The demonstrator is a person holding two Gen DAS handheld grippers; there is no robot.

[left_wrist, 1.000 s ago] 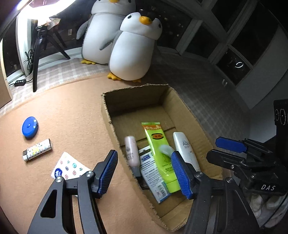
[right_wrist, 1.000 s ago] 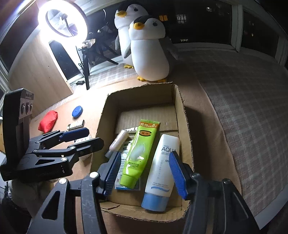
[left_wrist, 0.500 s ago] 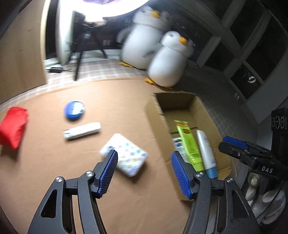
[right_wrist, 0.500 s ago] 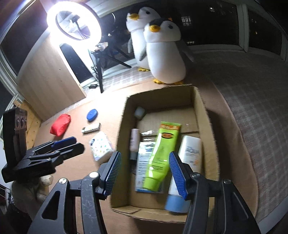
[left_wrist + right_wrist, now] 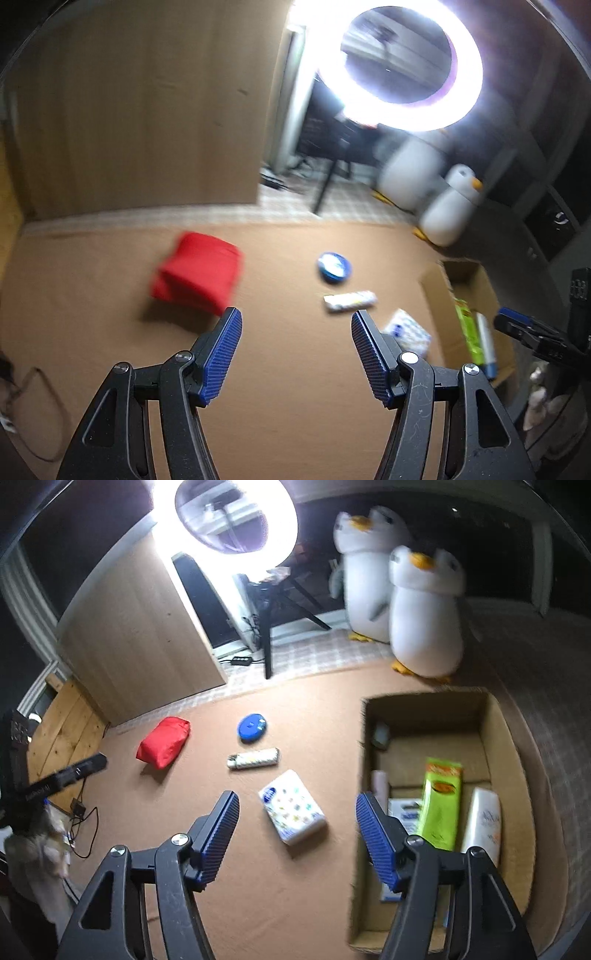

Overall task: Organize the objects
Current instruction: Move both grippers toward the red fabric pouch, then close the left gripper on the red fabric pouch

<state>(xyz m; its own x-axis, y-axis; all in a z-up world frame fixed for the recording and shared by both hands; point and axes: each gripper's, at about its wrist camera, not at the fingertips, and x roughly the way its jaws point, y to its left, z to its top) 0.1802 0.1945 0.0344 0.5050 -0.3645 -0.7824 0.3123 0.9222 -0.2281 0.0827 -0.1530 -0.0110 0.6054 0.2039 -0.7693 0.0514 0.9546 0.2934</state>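
both grippers hung released, nothing between their pads; the right's jaws had just been widening. a tissue pack lay beside the box.

Home room, plush penguins, ring light

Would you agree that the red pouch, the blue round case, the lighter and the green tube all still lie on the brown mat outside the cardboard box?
Not quite: the green tube lies inside the cardboard box, as the right wrist view shows. The red pouch, the blue round case and the lighter do lie on the brown mat outside it.
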